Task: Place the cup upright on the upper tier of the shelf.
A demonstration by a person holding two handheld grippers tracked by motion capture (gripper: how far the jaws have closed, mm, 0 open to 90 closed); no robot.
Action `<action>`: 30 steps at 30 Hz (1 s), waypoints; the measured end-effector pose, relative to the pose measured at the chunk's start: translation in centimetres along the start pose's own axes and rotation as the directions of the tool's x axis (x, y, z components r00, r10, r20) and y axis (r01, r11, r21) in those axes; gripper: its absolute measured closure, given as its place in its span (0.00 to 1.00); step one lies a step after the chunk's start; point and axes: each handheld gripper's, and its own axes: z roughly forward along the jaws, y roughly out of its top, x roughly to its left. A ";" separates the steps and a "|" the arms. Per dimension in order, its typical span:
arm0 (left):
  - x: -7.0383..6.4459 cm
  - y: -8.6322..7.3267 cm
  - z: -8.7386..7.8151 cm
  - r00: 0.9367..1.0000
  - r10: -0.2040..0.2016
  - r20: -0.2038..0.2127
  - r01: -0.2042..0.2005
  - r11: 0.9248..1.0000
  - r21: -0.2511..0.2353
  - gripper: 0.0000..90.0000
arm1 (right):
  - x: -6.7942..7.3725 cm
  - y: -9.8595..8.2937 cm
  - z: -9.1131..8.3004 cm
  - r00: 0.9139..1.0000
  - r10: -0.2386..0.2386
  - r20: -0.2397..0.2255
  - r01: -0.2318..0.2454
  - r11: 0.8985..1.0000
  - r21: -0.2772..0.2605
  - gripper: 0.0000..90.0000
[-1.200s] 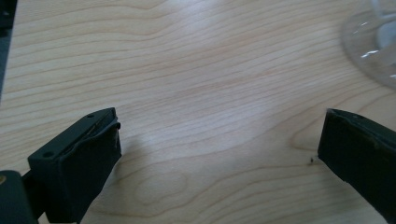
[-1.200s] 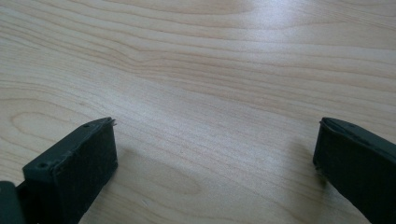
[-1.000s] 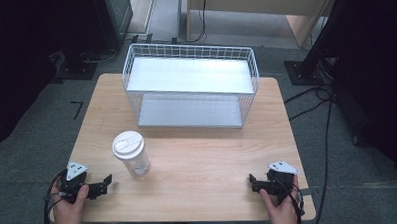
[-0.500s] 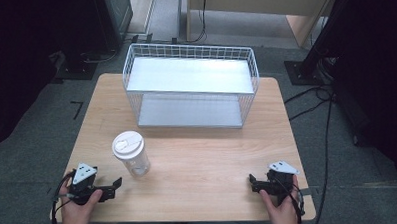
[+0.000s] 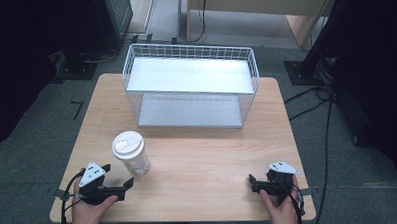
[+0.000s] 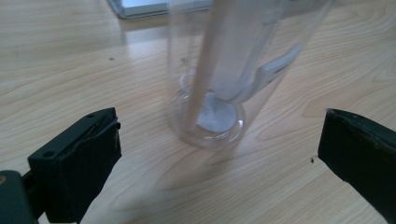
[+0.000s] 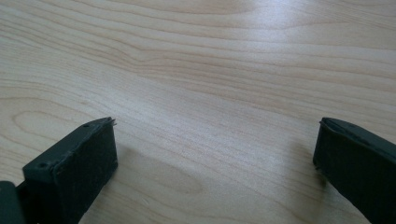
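A clear plastic cup (image 5: pixel 131 154) with a white lid stands upright on the front left of the wooden table (image 5: pixel 208 151). My left gripper (image 5: pixel 119 176) is held just in front and to the left of it, open, its jaws pointing toward the cup's lower part. In the left gripper view the cup's base (image 6: pixel 212 116) stands between and a little beyond the two black jaws of that gripper (image 6: pixel 218 140), touching neither. My right gripper (image 5: pixel 252 184) rests low at the front right, open over bare wood (image 7: pixel 215 140), nothing between its jaws.
A white wire basket (image 5: pixel 189 47) with a white shelf and floor stands at the back centre of the table. Cables and dark stands lie on the grey floor around the table.
My left gripper has moved right and closer to the cup, turning toward it. The right gripper and the cup have stayed put.
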 end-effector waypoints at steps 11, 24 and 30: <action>-1.1 1.4 1.1 1.000 0.010 -0.029 -0.011 0.999 -0.048 0.05 | 0.0 0.0 0.0 1.000 -0.003 -0.002 0.003 1.000 0.000 0.00; -2.6 3.1 1.6 0.992 0.004 -0.124 -0.030 0.978 -0.206 0.15 | 0.0 0.0 0.0 1.000 -0.008 -0.005 0.008 1.000 0.000 0.00; -2.5 3.3 1.8 0.994 -0.022 -0.110 -0.007 0.968 -0.252 0.15 | 0.1 0.0 0.0 1.000 -0.010 -0.009 0.010 1.000 0.000 0.00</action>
